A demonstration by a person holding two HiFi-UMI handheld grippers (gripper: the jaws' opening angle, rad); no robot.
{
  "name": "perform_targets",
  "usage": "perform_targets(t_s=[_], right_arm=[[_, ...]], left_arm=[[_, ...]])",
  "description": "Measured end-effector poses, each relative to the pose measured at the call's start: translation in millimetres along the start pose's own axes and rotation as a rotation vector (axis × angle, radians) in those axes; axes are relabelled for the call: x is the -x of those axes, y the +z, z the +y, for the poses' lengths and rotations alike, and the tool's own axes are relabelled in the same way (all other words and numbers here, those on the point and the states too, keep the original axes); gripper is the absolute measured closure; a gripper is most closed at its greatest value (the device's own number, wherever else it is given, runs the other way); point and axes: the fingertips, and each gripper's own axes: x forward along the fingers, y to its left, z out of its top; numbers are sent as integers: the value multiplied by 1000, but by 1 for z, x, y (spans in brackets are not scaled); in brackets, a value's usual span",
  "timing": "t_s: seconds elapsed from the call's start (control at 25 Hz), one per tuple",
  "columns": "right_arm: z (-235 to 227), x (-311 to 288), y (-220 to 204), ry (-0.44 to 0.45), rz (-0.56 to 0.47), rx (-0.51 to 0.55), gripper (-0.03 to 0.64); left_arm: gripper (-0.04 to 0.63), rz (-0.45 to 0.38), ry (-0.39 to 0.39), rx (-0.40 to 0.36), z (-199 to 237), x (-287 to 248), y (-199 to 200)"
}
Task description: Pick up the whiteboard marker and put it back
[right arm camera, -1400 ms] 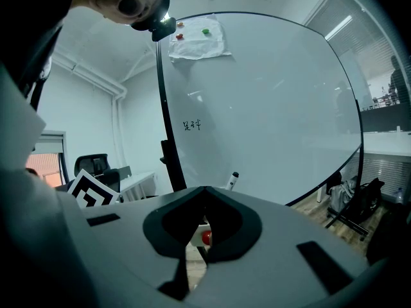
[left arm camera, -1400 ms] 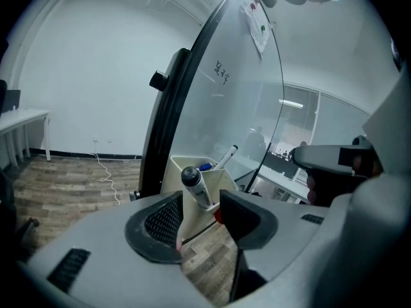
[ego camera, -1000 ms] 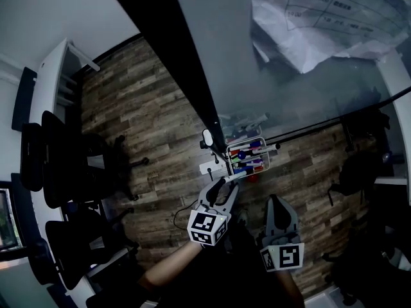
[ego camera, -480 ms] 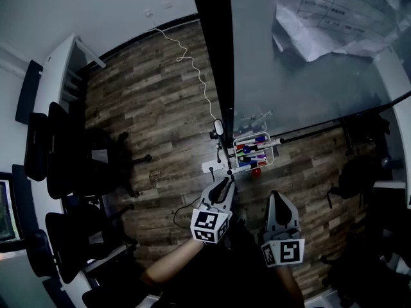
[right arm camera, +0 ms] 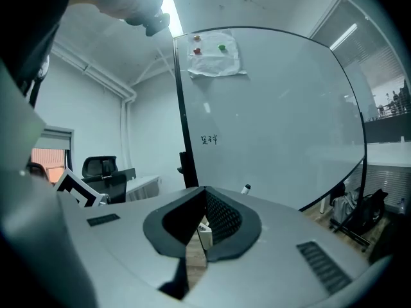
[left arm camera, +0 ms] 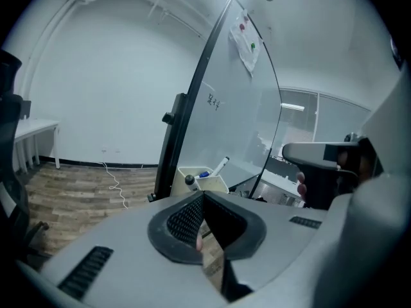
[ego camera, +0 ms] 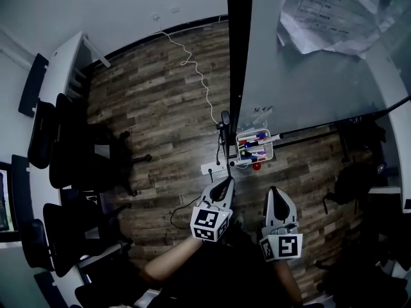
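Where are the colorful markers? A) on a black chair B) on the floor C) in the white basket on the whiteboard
C, the markers lie in the white basket fixed at the bottom of the whiteboard.

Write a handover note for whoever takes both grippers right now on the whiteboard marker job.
Grippers: the left gripper is shut and empty, a little short of the marker holder. The right gripper is shut and empty, beside the left one.
Things: several markers lie in the holder at the foot of the whiteboard.
Done: neither gripper holds a marker, so the put-back looks finished. I cannot tell which marker was handled.
Left: probably only a check that every marker sits properly in the holder.
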Motion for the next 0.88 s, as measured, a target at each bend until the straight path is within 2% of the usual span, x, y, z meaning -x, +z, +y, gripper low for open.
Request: perform_targets(t_s=[0.56, 0.76, 0.88], right_arm=[[14, 16, 34, 18, -76, 35, 604], [17, 20, 55, 42, -124, 63, 604], [18, 22, 61, 50, -138, 75, 603]], left_arm=[[586, -179, -26, -58, -26, 35, 78], [586, -305, -49, -89, -43, 62, 117], [586, -350, -56, -96, -52, 73, 126]])
